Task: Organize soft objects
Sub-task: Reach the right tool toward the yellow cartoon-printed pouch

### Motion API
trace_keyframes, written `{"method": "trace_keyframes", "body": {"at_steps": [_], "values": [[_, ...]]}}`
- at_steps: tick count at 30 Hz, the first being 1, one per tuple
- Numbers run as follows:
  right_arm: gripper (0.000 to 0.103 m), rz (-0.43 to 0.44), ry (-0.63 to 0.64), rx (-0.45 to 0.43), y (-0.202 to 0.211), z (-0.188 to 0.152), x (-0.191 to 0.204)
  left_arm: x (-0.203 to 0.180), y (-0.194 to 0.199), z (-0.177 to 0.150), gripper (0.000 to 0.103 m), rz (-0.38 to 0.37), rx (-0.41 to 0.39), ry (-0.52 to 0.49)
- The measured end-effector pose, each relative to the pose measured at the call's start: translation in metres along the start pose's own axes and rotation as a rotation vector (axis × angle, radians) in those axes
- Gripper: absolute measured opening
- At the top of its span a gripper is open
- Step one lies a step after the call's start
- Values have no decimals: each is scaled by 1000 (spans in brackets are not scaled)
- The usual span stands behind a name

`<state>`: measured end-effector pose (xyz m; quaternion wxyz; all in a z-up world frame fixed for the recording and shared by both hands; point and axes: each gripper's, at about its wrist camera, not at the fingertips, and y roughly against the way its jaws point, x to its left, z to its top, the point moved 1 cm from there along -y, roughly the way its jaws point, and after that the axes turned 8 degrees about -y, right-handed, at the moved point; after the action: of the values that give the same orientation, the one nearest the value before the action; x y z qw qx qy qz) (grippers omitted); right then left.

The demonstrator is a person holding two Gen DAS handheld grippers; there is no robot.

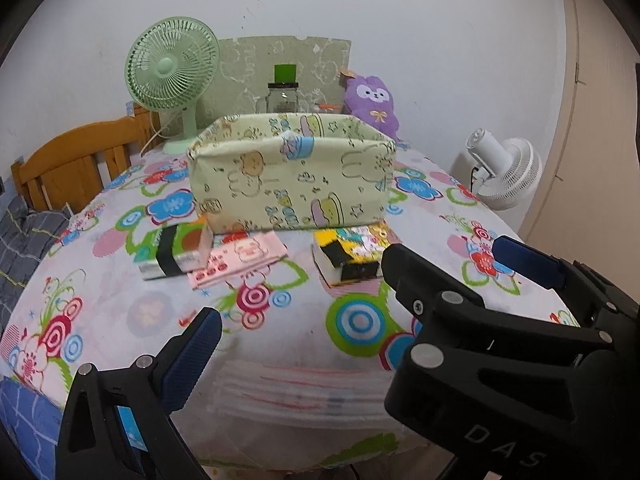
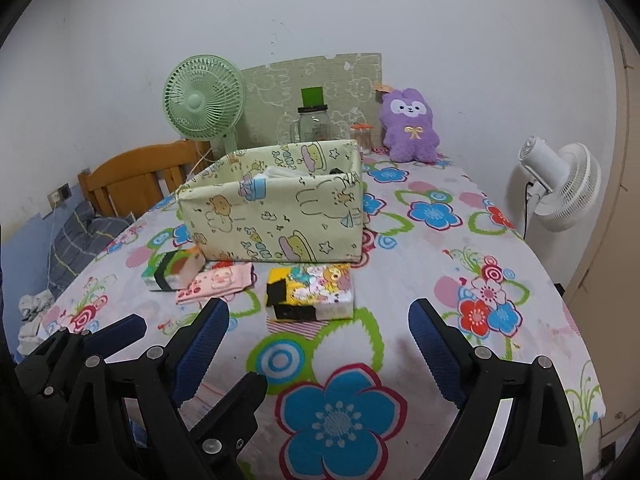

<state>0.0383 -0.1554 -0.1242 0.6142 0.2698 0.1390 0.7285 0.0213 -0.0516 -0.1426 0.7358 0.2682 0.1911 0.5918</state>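
We see the surface (image 2: pixel 400 344) under a flowered cloth, its right edge dropping away beside a white standing fan (image 2: pixel 560 188) and its left edge running along a wooden bed frame (image 2: pixel 132 172). A pale green fabric storage box (image 2: pixel 276 216), open at the top, stands in the middle of the surface, with something white showing inside it. Behind it, near the wall, stand a green desk fan (image 2: pixel 202 102), a purple plush toy (image 2: pixel 410 128) and a glass jar (image 2: pixel 314 124).

Three soft packs lie just in front of the box. The yellow cartoon-printed pack with a black band (image 2: pixel 310 292) sits nearest our right gripper (image 2: pixel 320 344); a gap of bare cloth separates them. A pink pack (image 2: pixel 214 282) lies to its left, and a green pack with a black band (image 2: pixel 172 274) lies just beside the pink one; whether they touch we cannot tell.

Our right gripper has its fingers (image 2: pixel 434 352) spread wide, nothing between them. Our left gripper (image 1: pixel 348 300) is likewise wide, with only cloth between its fingers (image 1: pixel 192 356). The near half of the surface lies open, giving room on both sides.
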Motion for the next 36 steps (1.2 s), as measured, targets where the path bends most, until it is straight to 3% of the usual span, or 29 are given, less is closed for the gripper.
{"method": "trace_keyframes", "body": {"at_steps": [18,30,36], "values": [[94,-50,-6,66,-13,-25,-10,-5,-23,-23,103,13,61,-5],[94,-59,2,87,-25,-27,-7,4,-30,-32,103,47,18,40],[94,-62,2,93,-29,-27,-6,7,-30,-30,98,57,19,57]]}}
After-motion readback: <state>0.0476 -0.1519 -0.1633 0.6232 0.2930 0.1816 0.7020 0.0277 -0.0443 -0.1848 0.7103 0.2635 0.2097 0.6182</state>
